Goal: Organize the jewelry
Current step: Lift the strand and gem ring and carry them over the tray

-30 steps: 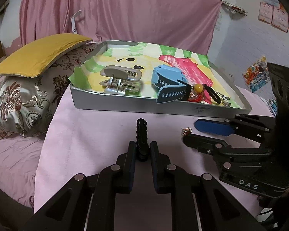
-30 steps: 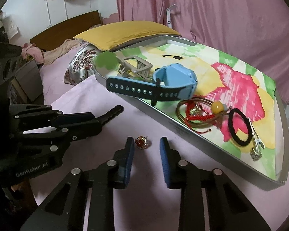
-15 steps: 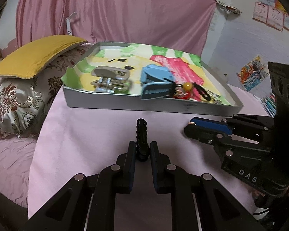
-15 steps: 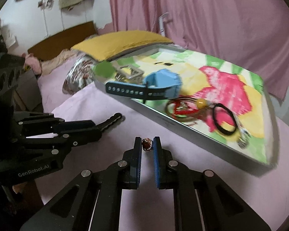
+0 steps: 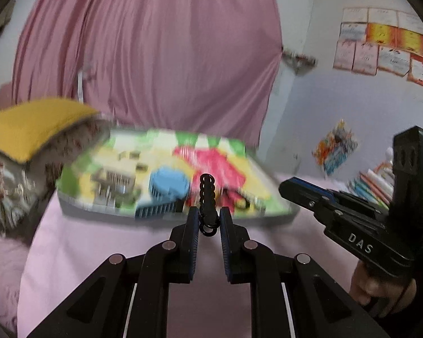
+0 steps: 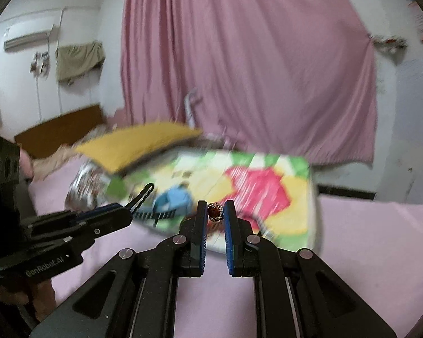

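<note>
Both pieces are mid-carry toward the grey, bright-lined tray (image 5: 79, 207): the left gripper (image 5: 208, 219) pinches a black beaded clip (image 5: 207, 194), the right gripper (image 6: 215, 215) a small red-stoned gold ring (image 6: 215, 211) (blur hides tray detail), so next comes a careful lowering and release inside.

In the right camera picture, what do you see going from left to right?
Left gripper → blue watch → ring in the right gripper → pink flower on the tray.

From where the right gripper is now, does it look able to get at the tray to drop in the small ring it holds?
Probably yes. The right gripper, shut on the ring, is lifted off the pink cloth with the tray just ahead; nothing stands between, and the left gripper is off to one side.
</note>
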Demonstrator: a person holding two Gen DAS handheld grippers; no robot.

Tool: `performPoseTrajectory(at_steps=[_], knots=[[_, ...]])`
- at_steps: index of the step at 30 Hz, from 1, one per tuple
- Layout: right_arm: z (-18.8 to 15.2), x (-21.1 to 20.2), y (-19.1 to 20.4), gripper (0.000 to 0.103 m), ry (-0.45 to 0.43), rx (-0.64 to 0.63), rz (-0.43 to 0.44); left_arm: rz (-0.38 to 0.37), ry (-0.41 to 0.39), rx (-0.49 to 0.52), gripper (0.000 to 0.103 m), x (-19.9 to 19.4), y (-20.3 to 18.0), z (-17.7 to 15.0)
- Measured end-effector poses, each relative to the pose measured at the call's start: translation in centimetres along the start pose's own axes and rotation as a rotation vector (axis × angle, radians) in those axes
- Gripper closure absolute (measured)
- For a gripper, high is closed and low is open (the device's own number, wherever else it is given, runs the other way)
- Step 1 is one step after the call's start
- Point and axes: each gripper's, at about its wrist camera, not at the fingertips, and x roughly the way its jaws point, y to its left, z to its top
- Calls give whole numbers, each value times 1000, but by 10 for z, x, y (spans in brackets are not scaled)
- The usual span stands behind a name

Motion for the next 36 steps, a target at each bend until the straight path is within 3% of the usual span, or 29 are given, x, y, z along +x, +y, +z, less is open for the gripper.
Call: performPoseTrajectory(at_steps=[7, 17, 28, 36], knots=[[17, -7, -11, 93, -149, 9, -82, 48, -131, 18, 89, 12, -11, 26], [28, 13, -23, 93, -185, 7, -122, 67, -218, 68, 89, 42, -22, 50], [32, 35, -29, 93, -156, 19, -156, 70, -179, 71, 89, 72, -22, 51], [30, 54, -36, 96, -51, 40, -151, 65, -77, 47, 89, 91, -16, 50]])
